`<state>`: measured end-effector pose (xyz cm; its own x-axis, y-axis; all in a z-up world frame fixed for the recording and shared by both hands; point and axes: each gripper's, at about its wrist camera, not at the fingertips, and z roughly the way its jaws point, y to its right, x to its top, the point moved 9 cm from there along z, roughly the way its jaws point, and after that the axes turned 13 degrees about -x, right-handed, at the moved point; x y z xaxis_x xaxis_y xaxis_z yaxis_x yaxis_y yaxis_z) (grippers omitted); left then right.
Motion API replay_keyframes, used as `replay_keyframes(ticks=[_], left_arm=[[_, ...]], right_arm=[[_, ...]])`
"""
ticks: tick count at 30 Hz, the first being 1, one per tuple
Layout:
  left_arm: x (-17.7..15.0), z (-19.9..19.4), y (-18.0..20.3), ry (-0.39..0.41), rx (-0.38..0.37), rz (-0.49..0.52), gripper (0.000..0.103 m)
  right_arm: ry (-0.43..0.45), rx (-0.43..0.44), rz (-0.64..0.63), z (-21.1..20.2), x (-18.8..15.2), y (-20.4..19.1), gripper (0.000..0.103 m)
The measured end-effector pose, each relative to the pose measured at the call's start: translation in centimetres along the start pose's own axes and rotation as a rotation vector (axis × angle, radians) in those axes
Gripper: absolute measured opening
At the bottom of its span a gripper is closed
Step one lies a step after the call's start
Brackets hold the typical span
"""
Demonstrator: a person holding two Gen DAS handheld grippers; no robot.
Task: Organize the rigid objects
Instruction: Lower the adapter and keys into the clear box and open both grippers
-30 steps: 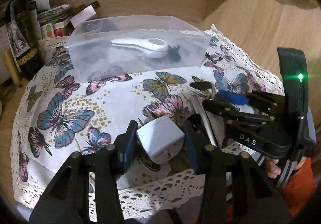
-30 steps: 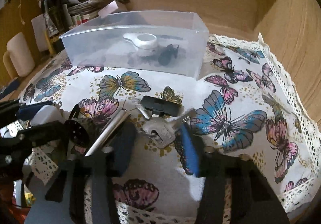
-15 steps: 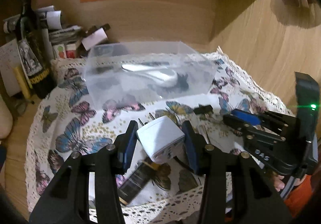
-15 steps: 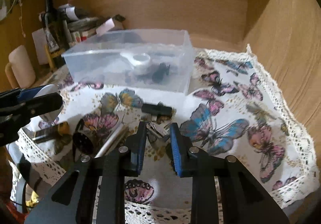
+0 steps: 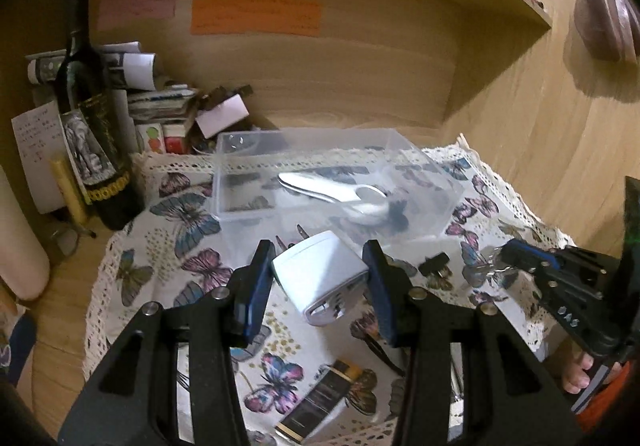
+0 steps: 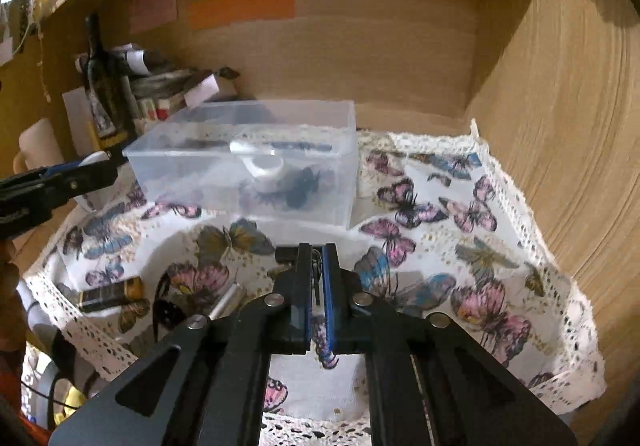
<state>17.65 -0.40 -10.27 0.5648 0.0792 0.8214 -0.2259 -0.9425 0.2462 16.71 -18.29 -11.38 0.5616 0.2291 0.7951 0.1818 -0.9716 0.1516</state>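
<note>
My left gripper [image 5: 318,274] is shut on a white plug adapter [image 5: 320,278] and holds it above the butterfly cloth, in front of the clear plastic box [image 5: 320,182]. The box [image 6: 256,170] holds a white scoop [image 5: 344,192] and a small black object [image 6: 300,186]. My right gripper [image 6: 318,278] is shut on a bunch of keys [image 6: 317,266], mostly hidden between the fingers; it also shows in the left wrist view [image 5: 516,258], lifted off the cloth.
On the cloth lie a dark tube with a gold band [image 6: 110,294], a metal cylinder [image 6: 226,302] and a black round part [image 6: 166,312]. A wine bottle [image 5: 94,118] and papers stand back left. Wooden walls enclose the back and right.
Both grippers have risen off the cloth. The right gripper closed on the keys and lifted them. The left gripper carried the adapter up toward the box.
</note>
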Motion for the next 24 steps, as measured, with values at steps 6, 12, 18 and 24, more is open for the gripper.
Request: replay_keyframes(ticks=[6, 12, 18, 24], left_arm=[[1.8, -0.2, -1.7, 0.021, 0.039, 0.002, 0.045], [4.0, 0.1, -3.7, 0.035, 0.055, -0.013, 0.045], [6.4, 1.2, -5.0, 0.044, 0.068, -0.012, 0.045], [7.7, 3.7, -5.5, 0.017, 0.071, 0.003, 0.045]], right_arm=[[0.078, -0.008, -0.005, -1.2, 3.4, 0.4, 0.004], [0.161, -0.006, -0.005, -1.6, 7.3, 0.2, 0.004], [0.215, 0.016, -0.003, -0.5, 10.8, -0.7, 0.004], [0.189, 0.023, -0.042, 2.3, 12.2, -2.4, 0.004]])
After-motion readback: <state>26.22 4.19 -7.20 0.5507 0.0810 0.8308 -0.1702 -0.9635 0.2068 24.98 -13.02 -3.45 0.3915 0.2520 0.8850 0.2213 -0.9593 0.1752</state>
